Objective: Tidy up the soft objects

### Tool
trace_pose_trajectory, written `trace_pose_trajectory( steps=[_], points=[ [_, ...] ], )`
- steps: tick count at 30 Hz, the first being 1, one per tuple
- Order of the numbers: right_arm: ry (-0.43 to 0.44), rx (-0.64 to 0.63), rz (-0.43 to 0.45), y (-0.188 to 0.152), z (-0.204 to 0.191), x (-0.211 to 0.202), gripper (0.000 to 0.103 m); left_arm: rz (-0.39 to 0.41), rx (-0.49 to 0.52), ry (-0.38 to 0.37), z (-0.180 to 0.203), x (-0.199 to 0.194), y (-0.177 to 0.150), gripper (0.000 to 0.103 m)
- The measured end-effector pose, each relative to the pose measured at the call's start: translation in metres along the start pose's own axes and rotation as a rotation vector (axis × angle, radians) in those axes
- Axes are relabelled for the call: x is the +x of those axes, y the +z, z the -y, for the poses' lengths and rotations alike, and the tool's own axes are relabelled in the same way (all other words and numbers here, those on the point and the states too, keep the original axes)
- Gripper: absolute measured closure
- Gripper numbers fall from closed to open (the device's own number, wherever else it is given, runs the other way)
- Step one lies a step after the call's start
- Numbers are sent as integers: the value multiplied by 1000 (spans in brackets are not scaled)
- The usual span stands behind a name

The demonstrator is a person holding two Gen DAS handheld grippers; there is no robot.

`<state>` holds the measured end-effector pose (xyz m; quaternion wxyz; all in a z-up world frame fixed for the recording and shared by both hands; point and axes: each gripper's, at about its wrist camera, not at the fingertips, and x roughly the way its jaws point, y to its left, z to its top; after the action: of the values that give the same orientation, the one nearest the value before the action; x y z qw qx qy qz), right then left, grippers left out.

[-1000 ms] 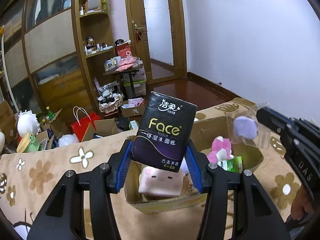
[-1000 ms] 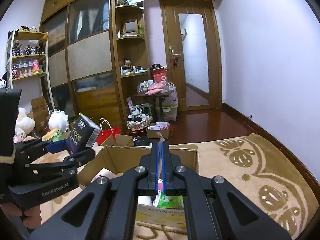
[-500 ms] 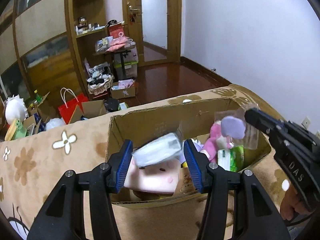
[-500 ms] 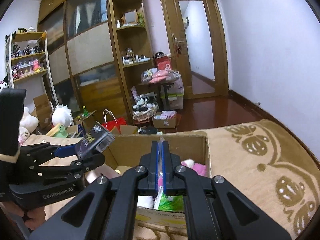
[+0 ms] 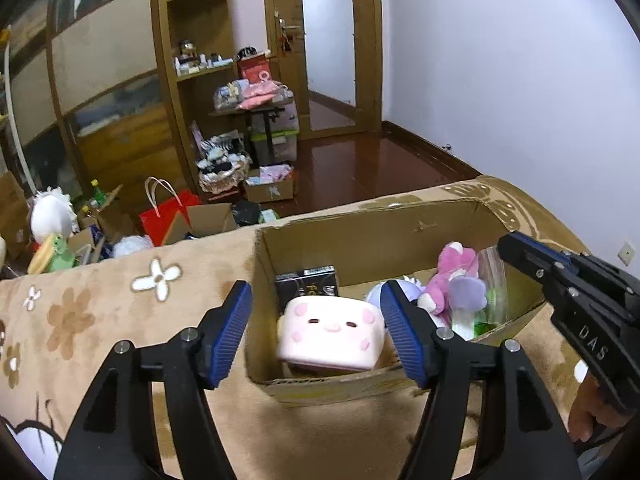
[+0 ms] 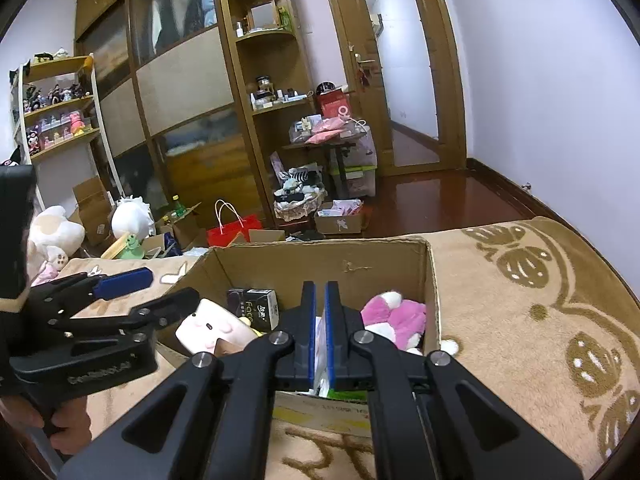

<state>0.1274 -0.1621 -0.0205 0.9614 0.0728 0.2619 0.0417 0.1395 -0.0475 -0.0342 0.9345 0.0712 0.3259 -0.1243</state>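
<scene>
Two handheld grippers work over one open brown cardboard box (image 5: 400, 216) that sits on a tan flower-patterned blanket (image 5: 120, 304).

At the left, the left gripper (image 5: 316, 328) hangs above the box's near-left corner with its jaws opening and nothing between the blue pads; they are spread wide, probably to let a load go. Below and beyond them, the black plastic-wrapped tissue pack (image 5: 307, 287) lies inside the box against the far-left wall, its long axis running roughly across the box and its printed face up. Just in front of it rests a pale pink block-shaped plush with a small face (image 5: 330, 332), the face turned toward the near wall.

Further right, a pink and white stuffed animal (image 5: 454, 272) is slumped in the middle of the box. At the right, the right gripper (image 6: 320, 332) has its jaws together, clamped on a clear plastic bag holding a lilac soft piece (image 5: 468, 292), which hangs down into the box's right half, seemingly held by its top edge to be lowered in.
</scene>
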Motion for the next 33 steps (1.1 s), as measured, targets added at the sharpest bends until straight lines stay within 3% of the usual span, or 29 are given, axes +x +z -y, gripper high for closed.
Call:
trace_pose_trajectory(
  steps=[9,11,13,17,19,22,27,33],
  points=[
    [-17,-28,39,8,-6,-23,92,32,-6,42,-7,-36,-8,25],
    [-23,-31,42,7,-8,-29,83,34,-23,42,-10,-43,-8,21],
    [-22,-25,48,8,-8,-37,63,34,-49,35,-16,-52,-10,19],
    [-35,-28,62,8,-9,-55,47,41,-66,48,-22,-65,-12,12],
    [-38,-35,70,8,-9,-63,31,49,-78,46,-24,-73,-15,11],
    [-58,-41,87,7,-10,-79,15,62,-71,54,-24,-85,-19,4],
    [-70,-27,109,7,-6,-103,0,81,-43,81,-20,-107,-28,1],
    [-87,-45,128,6,-8,-128,0,105,-30,97,-18,-126,-32,1]
  ],
)
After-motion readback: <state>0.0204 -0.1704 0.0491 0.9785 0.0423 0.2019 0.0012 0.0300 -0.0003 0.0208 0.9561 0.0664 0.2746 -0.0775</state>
